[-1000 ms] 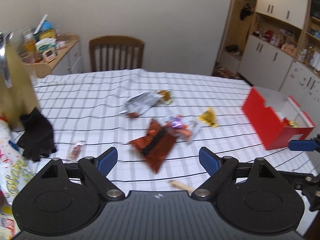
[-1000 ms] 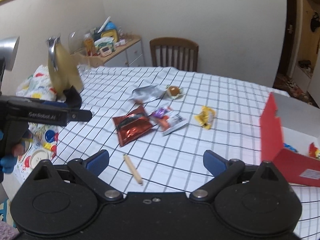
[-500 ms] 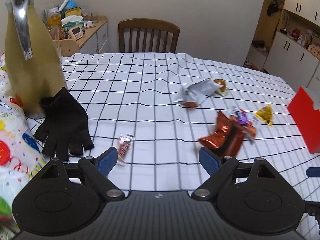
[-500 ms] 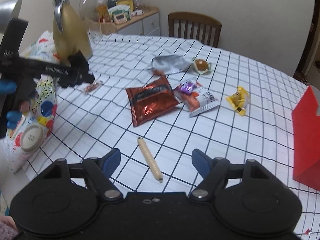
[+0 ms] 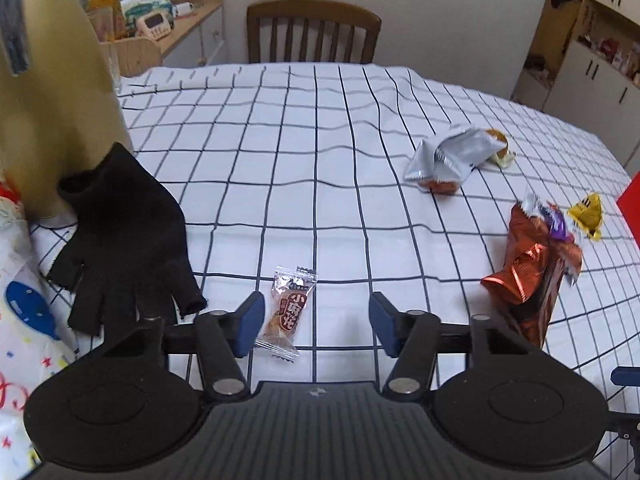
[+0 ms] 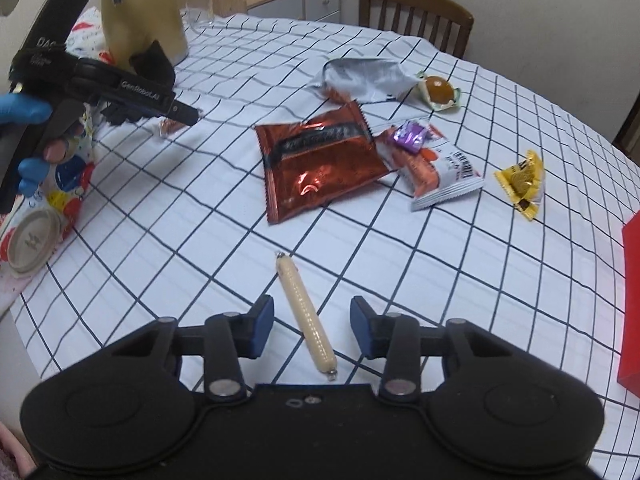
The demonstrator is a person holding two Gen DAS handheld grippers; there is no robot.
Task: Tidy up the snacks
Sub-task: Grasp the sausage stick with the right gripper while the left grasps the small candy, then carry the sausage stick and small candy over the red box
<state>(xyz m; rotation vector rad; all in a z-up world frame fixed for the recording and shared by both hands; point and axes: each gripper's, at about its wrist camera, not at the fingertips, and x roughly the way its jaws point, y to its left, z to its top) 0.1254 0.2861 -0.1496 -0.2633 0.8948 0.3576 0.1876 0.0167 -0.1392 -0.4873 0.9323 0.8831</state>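
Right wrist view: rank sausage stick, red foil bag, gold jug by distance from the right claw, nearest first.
1. sausage stick: lying between the open fingers of the right claw.
2. red foil bag: mid-table, ahead.
3. gold jug: far left, at the table's far end.

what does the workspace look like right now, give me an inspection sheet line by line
Surface: table in a white grid tablecloth, lightly wrinkled.
Job's things: small candy packet and sausage stick lying flat; red foil bag, silver bag, yellow wrapper mid-table; red box at the right edge.
Clutter: black glove against a gold jug.
Grippers: left gripper open around the candy packet; right gripper open around the sausage stick.
Cables: nothing seen.
Surroundings: wooden chair, side cabinet with a basket.
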